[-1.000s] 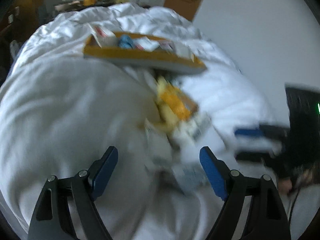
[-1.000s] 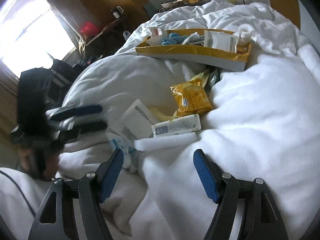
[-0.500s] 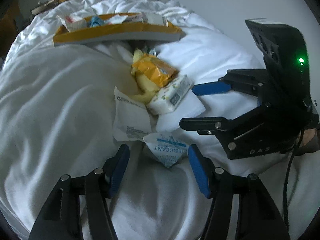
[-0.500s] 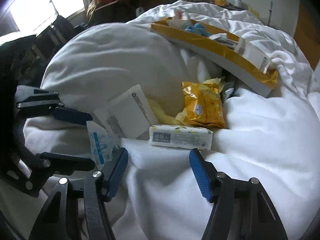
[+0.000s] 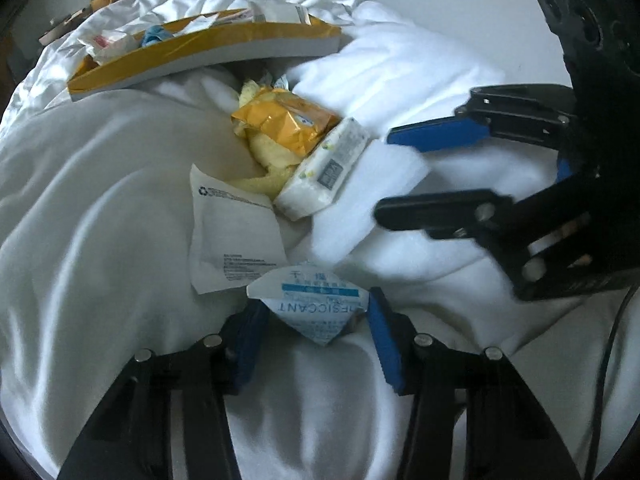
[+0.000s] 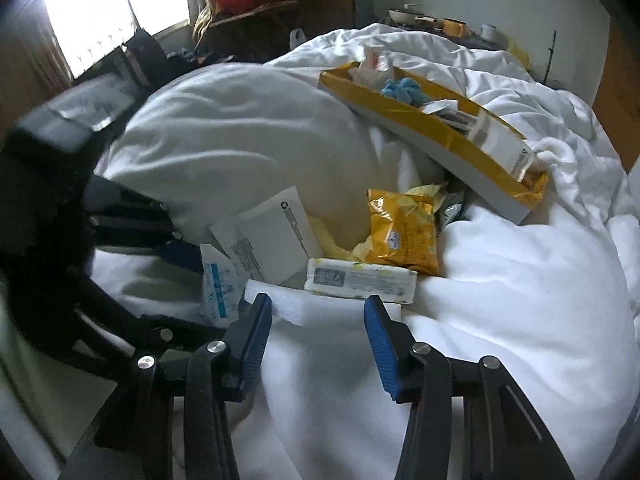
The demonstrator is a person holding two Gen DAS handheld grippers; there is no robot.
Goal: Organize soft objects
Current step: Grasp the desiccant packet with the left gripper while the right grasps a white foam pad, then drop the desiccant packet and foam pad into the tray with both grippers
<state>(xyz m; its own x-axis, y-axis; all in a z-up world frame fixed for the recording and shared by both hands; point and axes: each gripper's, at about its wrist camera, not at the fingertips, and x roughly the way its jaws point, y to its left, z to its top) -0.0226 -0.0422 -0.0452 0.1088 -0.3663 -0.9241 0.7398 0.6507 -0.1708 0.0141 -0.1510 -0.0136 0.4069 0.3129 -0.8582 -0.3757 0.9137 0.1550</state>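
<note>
Both jaws have just been closing: the left gripper point(image 5: 312, 332) around the white-blue paper desiccant sachet point(image 5: 310, 304), the right gripper point(image 6: 316, 334) around the white foam block point(image 6: 320, 308), neither clearly clenched yet.

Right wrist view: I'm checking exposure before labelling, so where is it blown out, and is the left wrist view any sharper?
Right wrist view: the window at top left is blown out to plain white, the room beside it dark; edges bend with the fisheye. Left wrist view: evenly lit, the desiccant packet readable, but the right gripper is slightly smeared.
</note>
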